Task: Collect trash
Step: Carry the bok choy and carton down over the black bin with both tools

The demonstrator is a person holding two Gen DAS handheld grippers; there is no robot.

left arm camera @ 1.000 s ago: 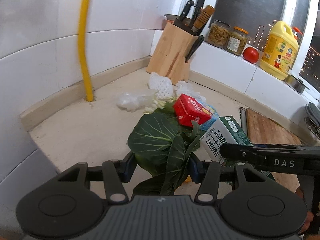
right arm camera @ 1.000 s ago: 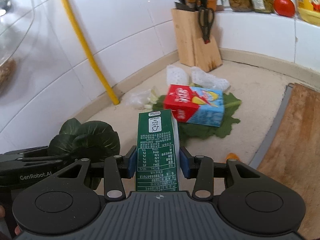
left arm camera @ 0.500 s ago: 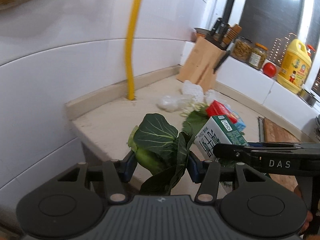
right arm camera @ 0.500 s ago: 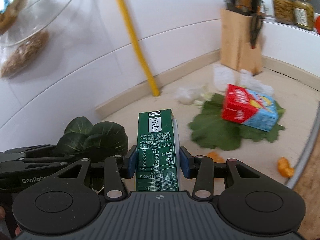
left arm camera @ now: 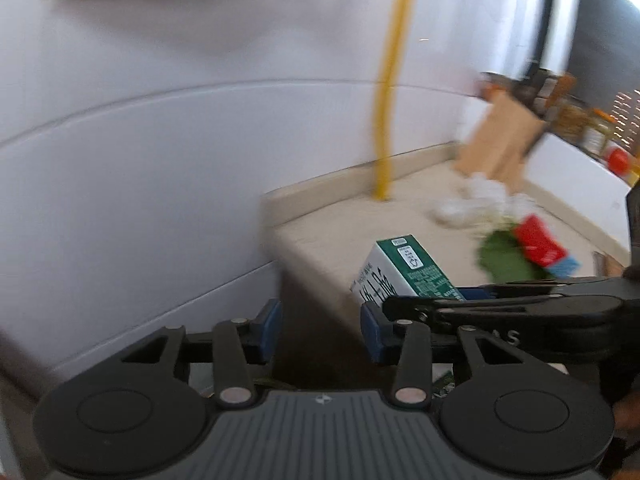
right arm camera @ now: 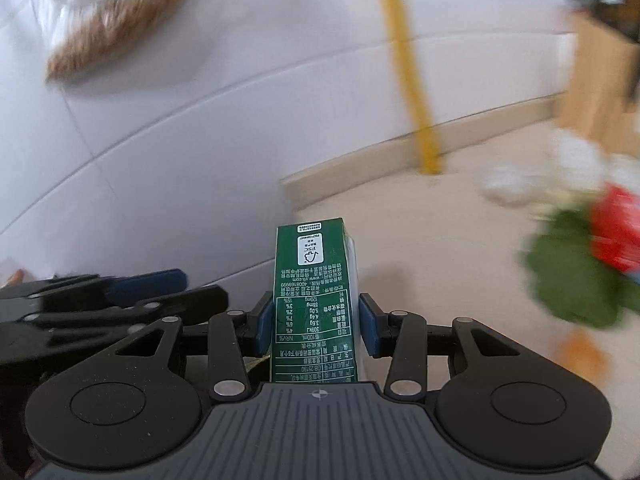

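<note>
Here we note the right claw (right arm camera: 311, 322) clamped on the upright green carton (right arm camera: 314, 300), held past the table (right arm camera: 420, 232) edge. The left claw (left arm camera: 320, 330), jaws just narrowed, grips nothing. Beyond the carton: red box (right arm camera: 616, 228) on a green leaf (right arm camera: 572, 276).

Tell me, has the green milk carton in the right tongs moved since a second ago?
Yes. The green milk carton, gripped in the right tongs, has travelled left, away from the knife block and past the yellow pipe, to the counter's end.
</note>
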